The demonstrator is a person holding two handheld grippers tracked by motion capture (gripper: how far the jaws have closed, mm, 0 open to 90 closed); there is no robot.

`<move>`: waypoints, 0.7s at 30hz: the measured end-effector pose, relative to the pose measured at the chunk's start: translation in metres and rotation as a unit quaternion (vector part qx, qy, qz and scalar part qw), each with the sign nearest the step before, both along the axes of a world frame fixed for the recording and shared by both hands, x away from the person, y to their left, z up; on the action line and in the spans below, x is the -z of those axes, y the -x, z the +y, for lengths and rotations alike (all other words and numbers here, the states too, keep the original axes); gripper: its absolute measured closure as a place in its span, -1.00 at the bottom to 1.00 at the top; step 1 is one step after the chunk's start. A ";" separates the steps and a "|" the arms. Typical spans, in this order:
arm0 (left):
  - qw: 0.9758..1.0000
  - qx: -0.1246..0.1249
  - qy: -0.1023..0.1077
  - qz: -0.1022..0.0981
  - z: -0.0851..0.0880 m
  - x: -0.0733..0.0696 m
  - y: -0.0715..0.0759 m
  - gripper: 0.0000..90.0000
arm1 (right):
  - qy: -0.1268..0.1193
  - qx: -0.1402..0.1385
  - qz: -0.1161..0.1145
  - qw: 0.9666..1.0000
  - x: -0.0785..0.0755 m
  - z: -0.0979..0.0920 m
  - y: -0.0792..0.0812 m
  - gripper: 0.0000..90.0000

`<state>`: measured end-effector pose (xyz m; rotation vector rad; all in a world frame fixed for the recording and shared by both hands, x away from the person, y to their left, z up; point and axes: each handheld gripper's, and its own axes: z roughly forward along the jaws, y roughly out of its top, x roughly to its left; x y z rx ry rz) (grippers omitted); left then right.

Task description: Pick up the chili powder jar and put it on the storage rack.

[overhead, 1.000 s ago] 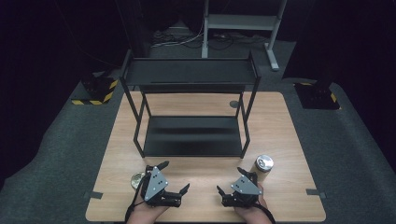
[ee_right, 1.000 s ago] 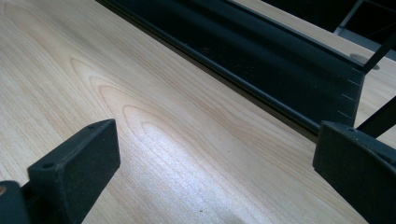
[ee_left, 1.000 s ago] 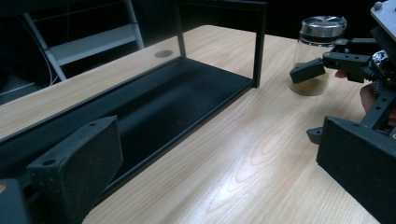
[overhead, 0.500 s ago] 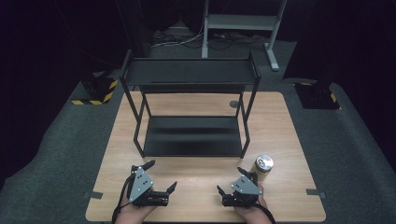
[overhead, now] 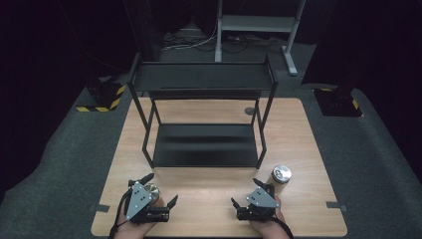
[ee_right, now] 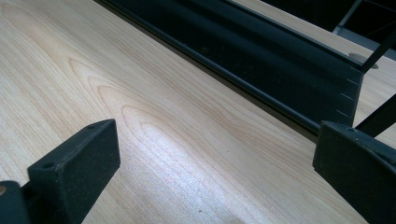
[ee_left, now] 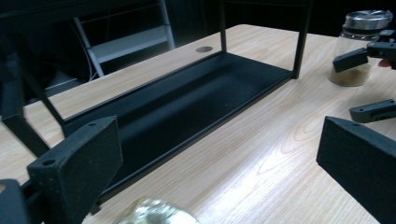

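1. Two claws sit at the near edge of the wooden table (overhead: 298, 129), both w/ jaws spread wide, nothing between them.
2. Left claw (overhead: 160, 193) hovers right over a shiny-lidded jar (overhead: 152, 189); in the left gripper view that jar's metal lid (ee_left: 156, 213) peeks in at bottom, just below the gap btwn the jaws, not gripped.
3. Right claw (overhead: 246, 193) is over bare table, near the front rail of the black two-tier rack (overhead: 204, 144).
4. 2nd jar (overhead: 279, 178), silver lid, tan contents, stands upright just beside the right claw, on its outer side, near the rack's front right leg.
5. Rack shelves are bare; it stands mid-table, beyond both claws.
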<state>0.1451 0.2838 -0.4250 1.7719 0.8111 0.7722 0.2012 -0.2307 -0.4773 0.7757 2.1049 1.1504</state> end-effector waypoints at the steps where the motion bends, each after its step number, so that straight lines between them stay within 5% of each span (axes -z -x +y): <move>1: 1.000 -0.002 0.001 0.000 0.001 0.000 0.001 -0.99 | 0.000 0.000 0.000 1.000 0.000 0.000 0.000 -1.00; 21: 0.999 -0.030 0.012 0.010 0.018 0.014 0.012 -0.99 | 0.001 0.001 0.000 1.000 0.000 0.001 0.000 -1.00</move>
